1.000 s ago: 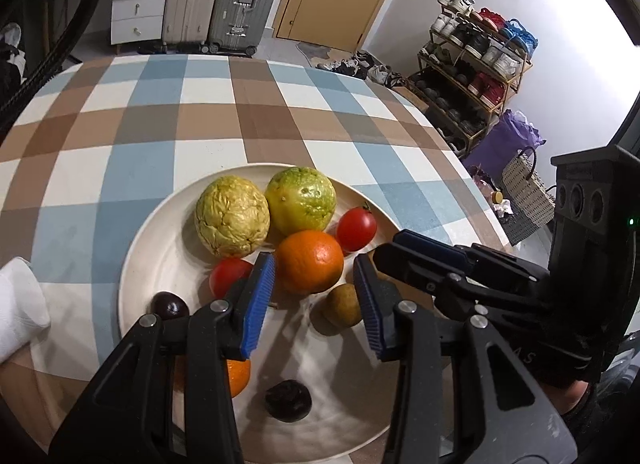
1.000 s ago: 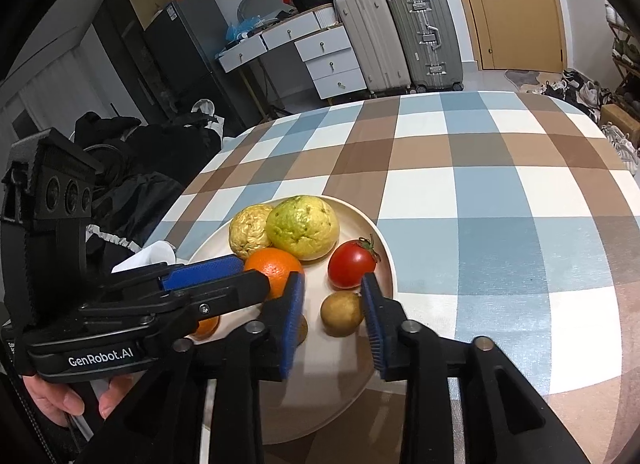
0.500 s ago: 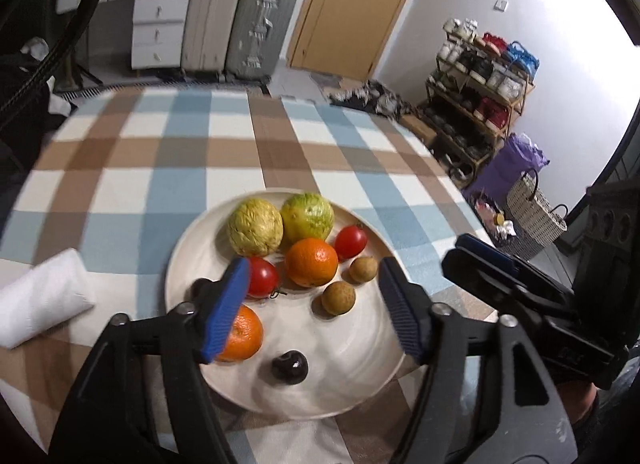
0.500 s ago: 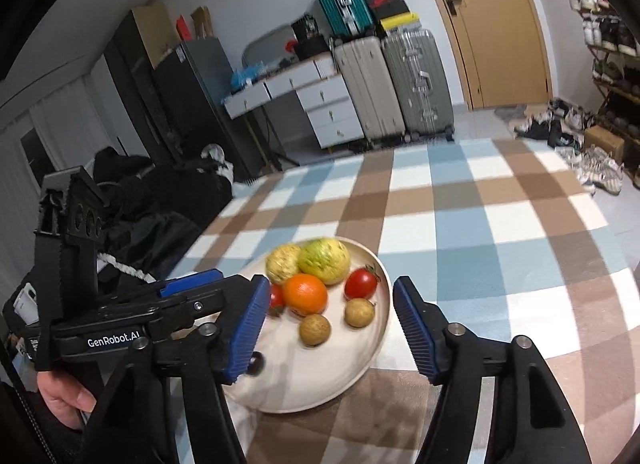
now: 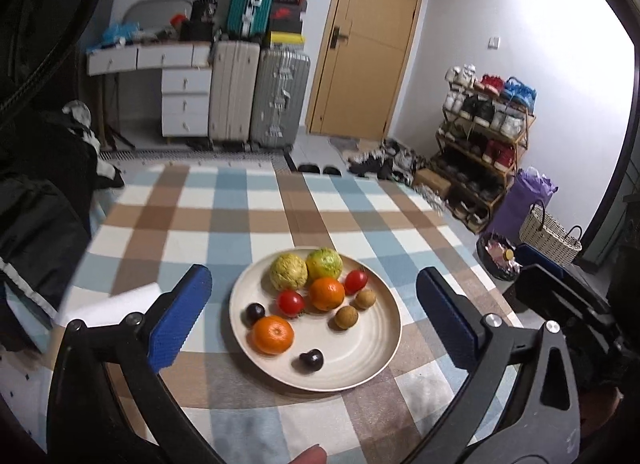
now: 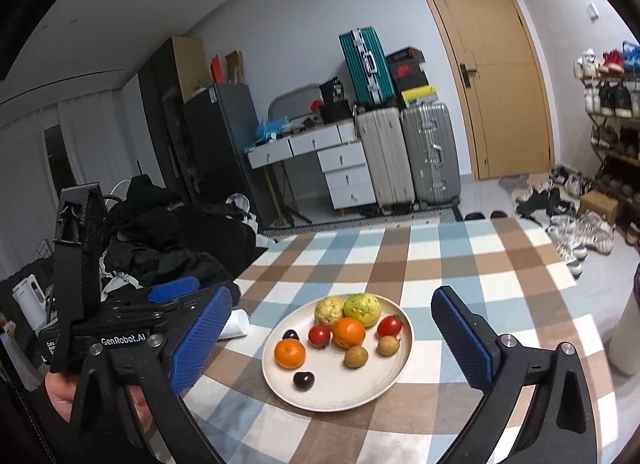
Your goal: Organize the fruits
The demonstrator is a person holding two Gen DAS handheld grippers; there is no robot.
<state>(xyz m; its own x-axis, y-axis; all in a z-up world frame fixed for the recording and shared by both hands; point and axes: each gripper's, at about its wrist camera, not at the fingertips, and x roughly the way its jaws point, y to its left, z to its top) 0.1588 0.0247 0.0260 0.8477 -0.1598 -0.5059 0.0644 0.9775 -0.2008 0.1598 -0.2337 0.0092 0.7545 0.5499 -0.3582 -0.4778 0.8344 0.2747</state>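
A cream plate [image 5: 372,360] [image 6: 384,384] sits on the checked tablecloth and holds several fruits: two yellow-green round fruits [image 5: 289,272] [image 6: 362,309], two oranges [image 5: 273,334] [image 6: 289,353], two red tomatoes [image 5: 291,302] [image 6: 389,325], two small brown fruits [image 5: 346,317] [image 6: 355,356] and two dark plums [image 5: 311,359] [image 6: 303,380]. My left gripper [image 5: 312,316] is open, raised well above and behind the plate, empty. My right gripper [image 6: 332,338] is also wide open, pulled back, with nothing between its blue pads.
A white rolled cloth [image 5: 116,300] [image 6: 236,324] lies left of the plate. The table [image 5: 256,220] edge runs near me. Suitcases [image 5: 256,92], a drawer unit, a door and a shoe rack [image 5: 484,136] stand beyond. A hand [image 6: 60,392] holds the left gripper.
Both grippers have opened wide and drawn back and up from the plate. All the fruit stays on the plate.
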